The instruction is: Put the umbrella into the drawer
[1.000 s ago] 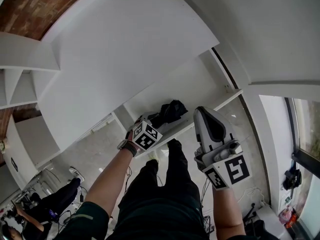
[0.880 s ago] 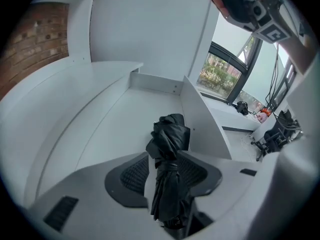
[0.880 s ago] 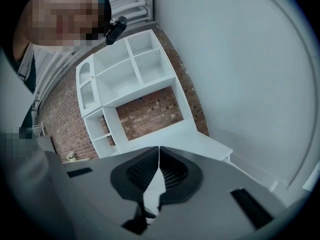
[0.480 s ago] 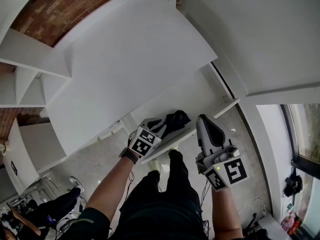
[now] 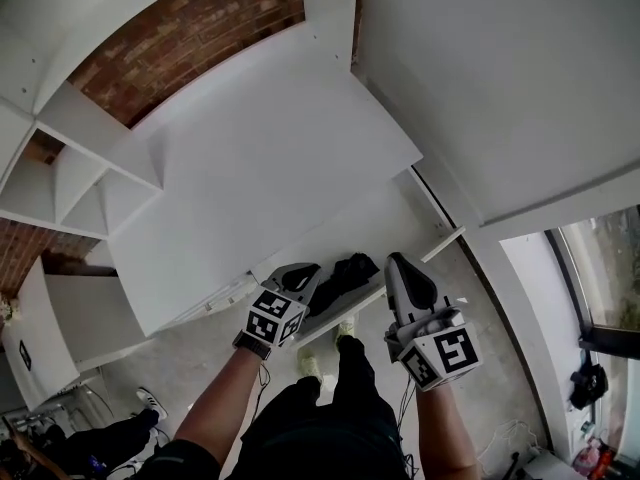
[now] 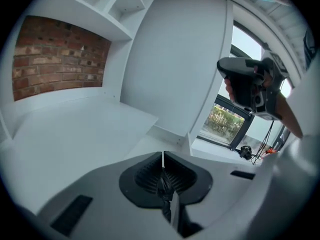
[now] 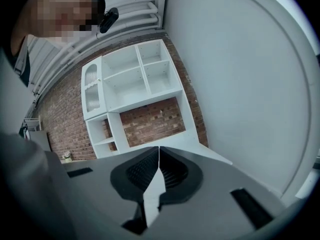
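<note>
In the head view the black folded umbrella (image 5: pixel 347 271) shows over the front edge of a white drawer-like ledge (image 5: pixel 425 255). My left gripper (image 5: pixel 306 274) has its tips right at the umbrella's left end. Its jaws have just been closing. In the left gripper view they stand together (image 6: pixel 163 178) with a thin dark scrap pinched between the pads, apparently a strap or fabric of the umbrella. The rest of the umbrella is hidden under the jaws there. My right gripper (image 5: pixel 398 264) (image 7: pixel 159 168) is held to the right of the umbrella, shut and empty.
White cabinet panels (image 5: pixel 250 158) fill the space ahead, with open white shelving (image 5: pixel 70 183) at the left against a brick wall (image 5: pixel 190 23). A window (image 5: pixel 600 268) is at the right. The person's legs and shoes (image 5: pixel 345 328) stand below, over a floor with cables.
The left gripper has risen and tilted beside the umbrella, and its cube now shows further below the ledge. The right gripper rose a little. More of the brick wall is in view.
</note>
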Available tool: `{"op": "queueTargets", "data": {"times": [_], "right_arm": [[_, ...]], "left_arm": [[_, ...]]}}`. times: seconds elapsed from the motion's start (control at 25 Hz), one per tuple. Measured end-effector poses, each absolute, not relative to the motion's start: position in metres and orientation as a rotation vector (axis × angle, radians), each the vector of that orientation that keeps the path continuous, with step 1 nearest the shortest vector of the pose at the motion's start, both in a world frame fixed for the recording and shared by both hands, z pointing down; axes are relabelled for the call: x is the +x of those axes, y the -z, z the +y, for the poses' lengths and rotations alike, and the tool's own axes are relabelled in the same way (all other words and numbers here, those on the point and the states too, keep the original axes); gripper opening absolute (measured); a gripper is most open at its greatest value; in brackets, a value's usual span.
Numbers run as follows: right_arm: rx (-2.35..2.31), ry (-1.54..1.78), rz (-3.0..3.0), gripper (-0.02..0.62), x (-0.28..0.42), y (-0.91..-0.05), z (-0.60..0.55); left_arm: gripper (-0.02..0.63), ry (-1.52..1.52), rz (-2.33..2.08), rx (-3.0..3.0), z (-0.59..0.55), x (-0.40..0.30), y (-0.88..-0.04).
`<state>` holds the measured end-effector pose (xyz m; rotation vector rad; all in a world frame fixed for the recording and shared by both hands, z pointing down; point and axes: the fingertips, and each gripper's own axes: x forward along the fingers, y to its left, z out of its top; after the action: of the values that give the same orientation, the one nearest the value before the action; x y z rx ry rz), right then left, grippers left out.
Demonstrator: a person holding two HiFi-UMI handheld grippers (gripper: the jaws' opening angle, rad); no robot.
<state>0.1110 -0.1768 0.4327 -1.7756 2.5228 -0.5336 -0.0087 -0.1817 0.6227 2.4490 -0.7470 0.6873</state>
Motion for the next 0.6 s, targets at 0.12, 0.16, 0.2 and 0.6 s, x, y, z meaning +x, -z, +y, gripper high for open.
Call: {"op": "queueTargets", "data": {"times": [0.12,0.16,0.2,0.6], "right_arm": [[-1.777,0.495,2.526,0.005,0.103,-0.418,-0.173],[-1.776,0.483,2.53,0.005,0.1,-0.414,-0.172],[-1.774,0.471,2.534,0.005,0.097,-0.41,-0.17],[-1.736,0.371,2.573,0.005,0.069,-0.37,-0.159]], "left_arm": [[0.015,-0.613,-0.772,2.487,-0.181,-0.016,-0.588],[0.014,-0.587,-0.78,2.5,-0.181,-0.018,-0.576],[0.014,-0.561,-0.79,2.512,-0.18,-0.021,-0.565],[0.014,-0.358,-0.912,2.571,-0.18,-0.053,-0.465]]}}
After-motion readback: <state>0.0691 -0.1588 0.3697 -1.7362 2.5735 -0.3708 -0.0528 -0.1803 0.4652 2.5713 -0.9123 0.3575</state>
